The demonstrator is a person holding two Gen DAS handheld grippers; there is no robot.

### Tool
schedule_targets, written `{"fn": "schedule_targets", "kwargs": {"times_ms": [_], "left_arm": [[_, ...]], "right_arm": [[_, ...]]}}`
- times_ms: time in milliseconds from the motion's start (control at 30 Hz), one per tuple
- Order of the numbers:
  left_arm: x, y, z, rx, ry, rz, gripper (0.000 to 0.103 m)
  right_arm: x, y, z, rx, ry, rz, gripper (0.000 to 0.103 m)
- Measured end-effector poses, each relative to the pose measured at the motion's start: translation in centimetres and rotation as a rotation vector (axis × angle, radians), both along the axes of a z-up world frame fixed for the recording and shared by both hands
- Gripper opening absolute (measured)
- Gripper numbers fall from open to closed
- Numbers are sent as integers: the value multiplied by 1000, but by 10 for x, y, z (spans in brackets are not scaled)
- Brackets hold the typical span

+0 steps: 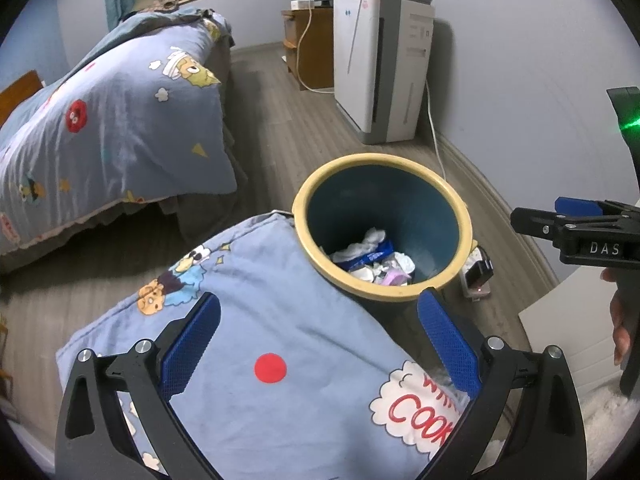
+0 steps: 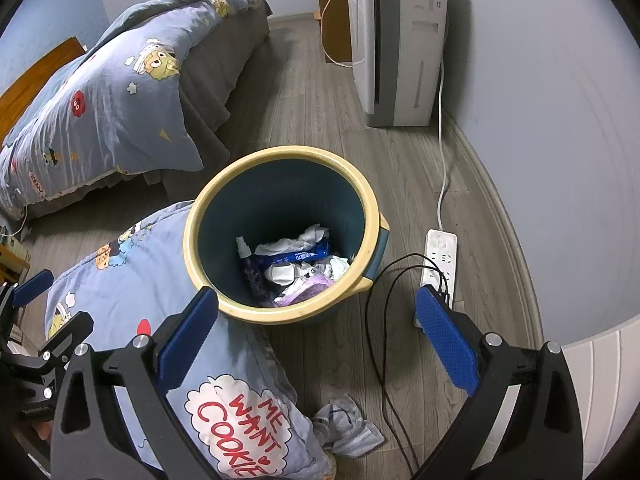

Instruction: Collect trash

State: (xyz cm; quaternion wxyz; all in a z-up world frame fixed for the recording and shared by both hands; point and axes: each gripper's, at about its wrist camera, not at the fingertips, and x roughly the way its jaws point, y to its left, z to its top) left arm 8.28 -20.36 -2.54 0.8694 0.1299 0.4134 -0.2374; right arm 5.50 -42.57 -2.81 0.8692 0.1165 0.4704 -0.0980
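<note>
A dark blue trash bin with a yellow rim (image 1: 376, 159) (image 2: 288, 153) stands on the wood floor beside a blue cartoon pillow (image 1: 280, 340) (image 2: 132, 280). Inside lie crumpled tissues, a blue wrapper and purple packs (image 1: 372, 256) (image 2: 296, 264). A crumpled pale paper piece (image 2: 346, 424) lies on the floor in front of the bin, next to the pillow. My left gripper (image 1: 320, 340) is open above the pillow, holding nothing. My right gripper (image 2: 318, 320) is open and empty just short of the bin.
A bed with a blue quilt (image 1: 100, 120) fills the left. A white air purifier (image 2: 396, 40) stands by the wall. A white power strip (image 2: 440, 264) with black cables (image 2: 380, 360) lies right of the bin. A hand (image 1: 620, 320) holds the right gripper's handle.
</note>
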Motion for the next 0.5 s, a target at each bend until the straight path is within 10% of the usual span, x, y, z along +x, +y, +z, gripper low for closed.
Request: {"fn": "schedule_targets", "kwargs": {"times_ms": [500], "left_arm": [[-1,-2,-1,-3,9,-10,98]], "right_arm": [[0,1,-2,-1,3,4,97]]}}
